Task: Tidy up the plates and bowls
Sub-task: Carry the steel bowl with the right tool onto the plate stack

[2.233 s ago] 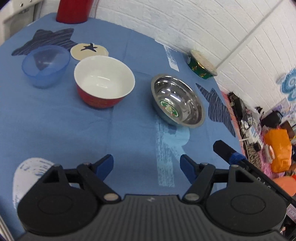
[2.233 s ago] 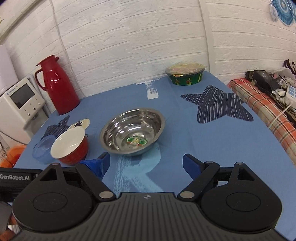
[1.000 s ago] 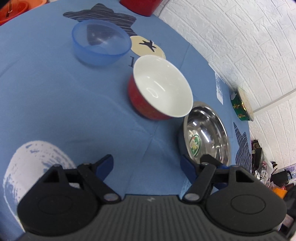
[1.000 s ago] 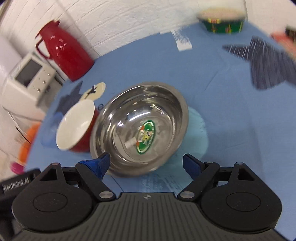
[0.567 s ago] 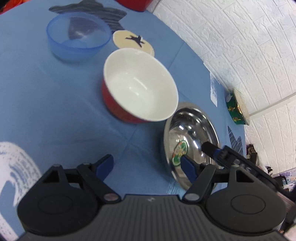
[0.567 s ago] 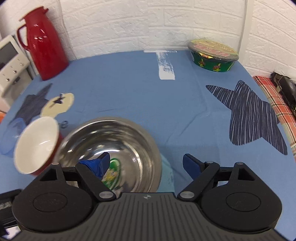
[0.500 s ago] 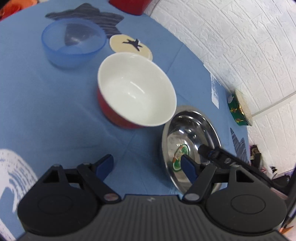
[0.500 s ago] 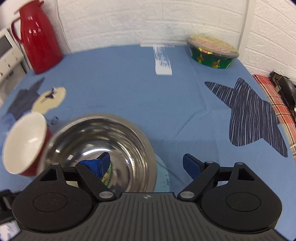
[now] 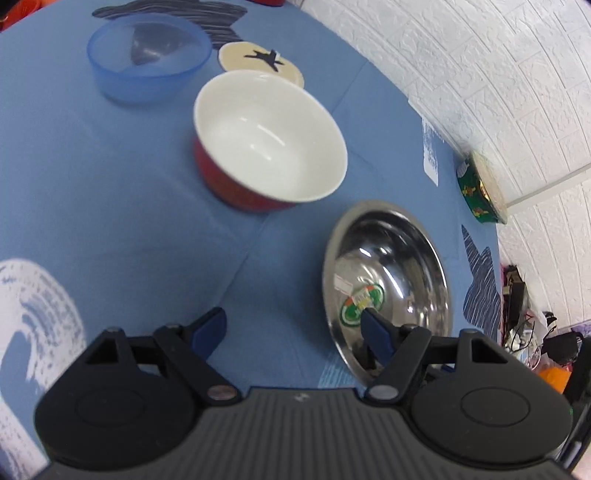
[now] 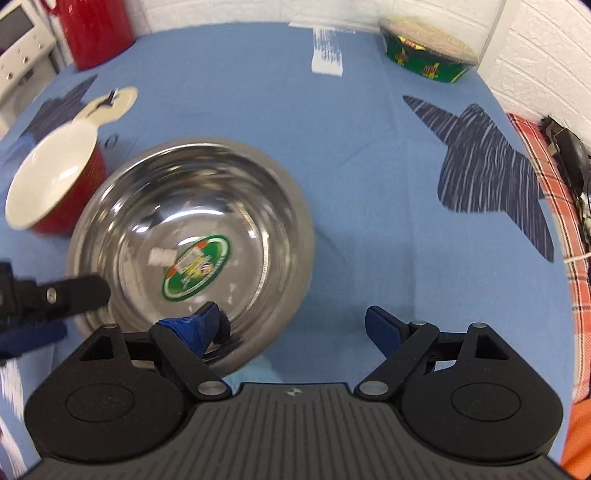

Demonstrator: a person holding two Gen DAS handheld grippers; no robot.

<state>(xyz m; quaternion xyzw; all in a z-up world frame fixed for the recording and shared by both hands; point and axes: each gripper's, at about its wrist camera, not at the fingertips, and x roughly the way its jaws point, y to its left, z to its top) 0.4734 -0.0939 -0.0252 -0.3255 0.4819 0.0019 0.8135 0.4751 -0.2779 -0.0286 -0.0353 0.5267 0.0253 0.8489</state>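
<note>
A steel bowl (image 10: 192, 236) with a green sticker inside sits on the blue tablecloth. My right gripper (image 10: 295, 328) is open and straddles its near rim: the left finger is inside the bowl, the right finger outside. In the left wrist view the steel bowl (image 9: 388, 291) lies low right, and my open left gripper (image 9: 293, 328) has its right finger over the bowl's near edge. That left gripper (image 10: 74, 291) shows at the bowl's left side. A red bowl (image 9: 269, 136) with a white inside stands beside it, and a blue translucent bowl (image 9: 147, 70) farther back.
A green noodle cup (image 10: 428, 48) and a red thermos (image 10: 96, 29) stand at the table's far edge by the brick wall. A cream coaster (image 9: 262, 62) lies behind the red bowl. The table's right edge meets a plaid cloth (image 10: 554, 184).
Both grippers have closed in on the steel bowl. The right gripper's left finger has dropped inside the bowl, and the left gripper's right finger has reached its edge.
</note>
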